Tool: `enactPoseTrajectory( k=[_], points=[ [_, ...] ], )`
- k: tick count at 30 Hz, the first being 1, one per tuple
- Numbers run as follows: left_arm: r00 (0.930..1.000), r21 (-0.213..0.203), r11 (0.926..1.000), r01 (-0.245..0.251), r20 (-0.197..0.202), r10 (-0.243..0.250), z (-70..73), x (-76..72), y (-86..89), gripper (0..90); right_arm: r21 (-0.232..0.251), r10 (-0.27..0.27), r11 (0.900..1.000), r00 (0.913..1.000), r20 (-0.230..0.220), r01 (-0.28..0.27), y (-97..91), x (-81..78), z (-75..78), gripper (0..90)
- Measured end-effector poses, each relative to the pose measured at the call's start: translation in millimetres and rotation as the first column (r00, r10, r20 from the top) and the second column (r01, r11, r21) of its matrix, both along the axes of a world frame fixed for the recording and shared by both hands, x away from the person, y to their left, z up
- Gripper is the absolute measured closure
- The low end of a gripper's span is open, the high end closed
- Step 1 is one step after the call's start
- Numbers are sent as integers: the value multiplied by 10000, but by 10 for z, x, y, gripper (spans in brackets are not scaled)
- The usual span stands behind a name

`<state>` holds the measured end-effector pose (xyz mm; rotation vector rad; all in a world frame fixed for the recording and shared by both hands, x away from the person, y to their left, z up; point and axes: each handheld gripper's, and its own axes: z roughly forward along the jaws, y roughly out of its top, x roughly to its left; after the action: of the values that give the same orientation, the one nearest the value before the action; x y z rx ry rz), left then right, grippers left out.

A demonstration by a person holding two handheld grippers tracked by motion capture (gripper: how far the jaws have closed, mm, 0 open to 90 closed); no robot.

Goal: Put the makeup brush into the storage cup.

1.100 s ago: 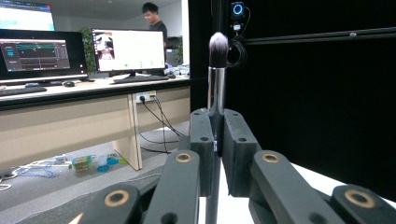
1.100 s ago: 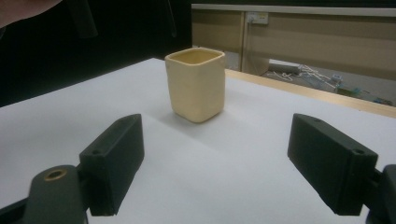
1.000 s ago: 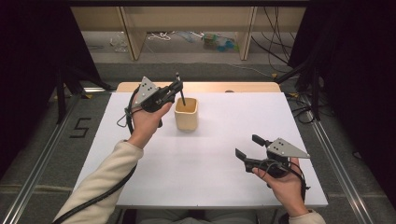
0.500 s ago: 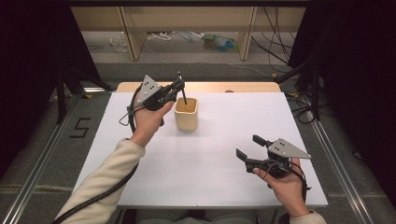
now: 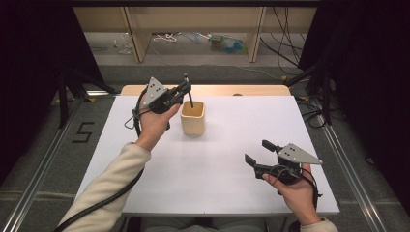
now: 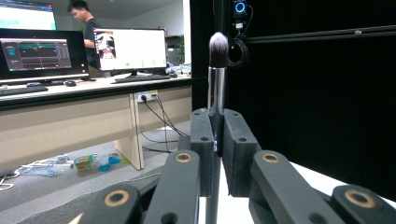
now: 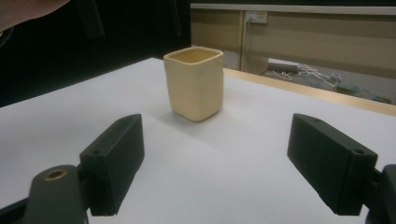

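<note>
Nearest to us, at about five o'clock on the white table (image 5: 217,183), our right gripper (image 5: 259,154) rests low in the hand with its jaws spread wide and nothing between them. From its own view the cream square-sided ceramic cup (image 7: 194,83) stands straight ahead at twelve o'clock, well apart from the pads.

Farther off, at about eleven o'clock on the table, our left gripper (image 5: 185,89) is clenched on the slim black-handled makeup brush with a silver ferrule (image 6: 216,88). In its own view the two black pads press on the handle from either side, and the dark bristle head stands upright above them.

The relation that counts, we judge, is brush to cup. In the high view the brush (image 5: 189,94) runs close to vertical, its lower handle end toward the cup's mouth, and the cup (image 5: 193,117) sits just beside the left gripper at about four o'clock from it. The left hand is far nearer; the right is well apart. A short drop along the brush's long axis looks like what remains.

We cannot tell whether the handle tip is already inside the rim or just above it. The lower part of the handle is hidden behind the jaws in the left gripper view, and the cup's inside is hard to make out.
</note>
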<state>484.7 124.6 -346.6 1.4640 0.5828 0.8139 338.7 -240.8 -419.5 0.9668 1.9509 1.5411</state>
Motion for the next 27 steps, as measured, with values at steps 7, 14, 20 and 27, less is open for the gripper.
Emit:
enactPoseTrajectory(
  k=[7, 14, 20, 27],
  points=[
    [10000, 3, 10000, -8, 30, 8, 6, 25, -12, 838, -50, -52, 10000, 10000, 35, 52, -5, 4, -3, 199],
    [10000, -25, 10000, 7, 46, -6, -8, 52, -19, 838, -37, -59, 10000, 10000, 36, 60, -7, 3, -2, 199],
    [10000, 24, 10000, -15, 46, 15, -13, 68, -23, 838, -43, -42, 10000, 10000, 27, 42, -8, 7, -3, 200],
    [10000, 35, 10000, -58, 17, 58, -26, 96, -30, 838, 31, 26, 10000, 10000, -75, -26, -5, 8, -6, 200]
  ],
)
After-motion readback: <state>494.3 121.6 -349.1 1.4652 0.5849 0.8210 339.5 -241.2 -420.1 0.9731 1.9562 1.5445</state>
